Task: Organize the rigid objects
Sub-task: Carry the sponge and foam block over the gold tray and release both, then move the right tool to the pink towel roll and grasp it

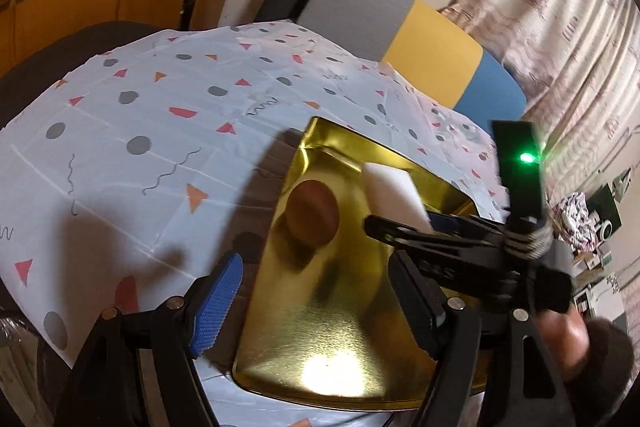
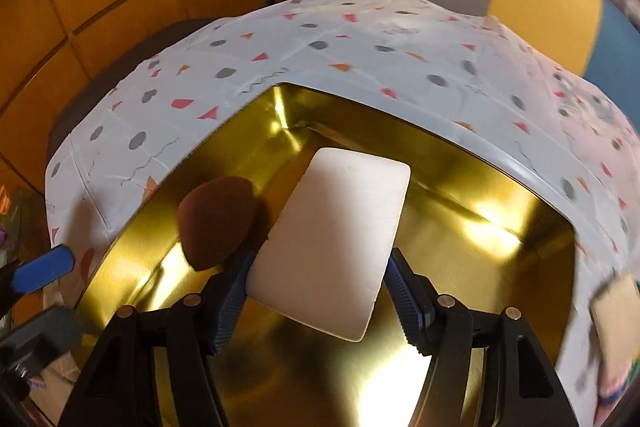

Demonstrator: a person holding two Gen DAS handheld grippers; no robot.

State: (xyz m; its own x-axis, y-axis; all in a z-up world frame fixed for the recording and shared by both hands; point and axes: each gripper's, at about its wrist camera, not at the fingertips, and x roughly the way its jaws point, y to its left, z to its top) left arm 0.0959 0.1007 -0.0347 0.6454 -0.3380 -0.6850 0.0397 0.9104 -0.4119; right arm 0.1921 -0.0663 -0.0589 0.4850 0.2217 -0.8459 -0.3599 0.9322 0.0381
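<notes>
A shiny gold tray [image 2: 500, 187] lies on the patterned tablecloth. In the right wrist view my right gripper [image 2: 318, 293] is shut on a white rectangular block [image 2: 336, 227] and holds it over the tray. A brown teardrop-shaped object [image 2: 218, 221] lies in the tray just left of the block. In the left wrist view my left gripper [image 1: 320, 303] is open and empty, straddling the left rim of the tray [image 1: 328, 327]. The brown object [image 1: 312, 211], the white block [image 1: 394, 193] and the right gripper's black body [image 1: 460, 247] show there beyond it.
The white tablecloth [image 1: 140, 115] with dots and triangles covers the table. A grey, yellow and blue chair back [image 1: 432, 39] stands behind it. A tan flat object [image 2: 618, 323] lies blurred on the cloth right of the tray. Curtains hang at the right.
</notes>
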